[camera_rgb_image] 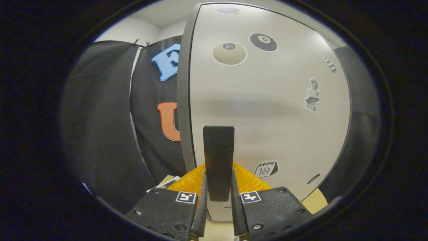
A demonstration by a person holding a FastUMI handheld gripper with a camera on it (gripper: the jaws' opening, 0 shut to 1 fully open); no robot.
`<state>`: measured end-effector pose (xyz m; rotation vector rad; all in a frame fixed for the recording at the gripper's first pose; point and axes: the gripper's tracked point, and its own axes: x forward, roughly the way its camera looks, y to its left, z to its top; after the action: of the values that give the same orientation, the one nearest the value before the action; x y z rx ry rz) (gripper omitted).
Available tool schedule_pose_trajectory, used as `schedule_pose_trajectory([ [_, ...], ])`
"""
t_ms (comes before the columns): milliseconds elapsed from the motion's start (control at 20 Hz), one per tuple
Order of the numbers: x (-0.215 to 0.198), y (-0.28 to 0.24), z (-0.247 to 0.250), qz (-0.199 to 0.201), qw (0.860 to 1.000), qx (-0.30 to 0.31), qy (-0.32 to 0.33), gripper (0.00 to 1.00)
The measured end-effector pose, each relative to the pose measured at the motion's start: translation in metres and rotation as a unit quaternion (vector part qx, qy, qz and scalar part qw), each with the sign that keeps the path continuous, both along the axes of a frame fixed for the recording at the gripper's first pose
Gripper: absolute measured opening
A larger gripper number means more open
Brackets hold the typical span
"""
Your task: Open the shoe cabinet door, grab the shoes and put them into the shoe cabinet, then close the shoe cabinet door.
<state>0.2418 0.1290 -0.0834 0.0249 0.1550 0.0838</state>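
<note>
The shoe cabinet door (267,110) is a pale grey panel with several stickers, standing close in front of me with its dark edge to the left. A black upright handle (218,160) juts from the door's lower part. My gripper (218,180) is shut on this handle, one finger pressing each side of it. The fingers (202,207) reach right up to the door face.
The black booth cloth (110,134) hangs to the left of the door. A tan surface (316,201) lies below the door, and a flat printed item (167,183) lies on it to the left of the fingers.
</note>
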Motion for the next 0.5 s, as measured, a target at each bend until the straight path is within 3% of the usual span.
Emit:
schedule_pose_trajectory([
  [500,-0.053,-0.014,-0.002,0.044,0.999,0.008,-0.001,0.27],
])
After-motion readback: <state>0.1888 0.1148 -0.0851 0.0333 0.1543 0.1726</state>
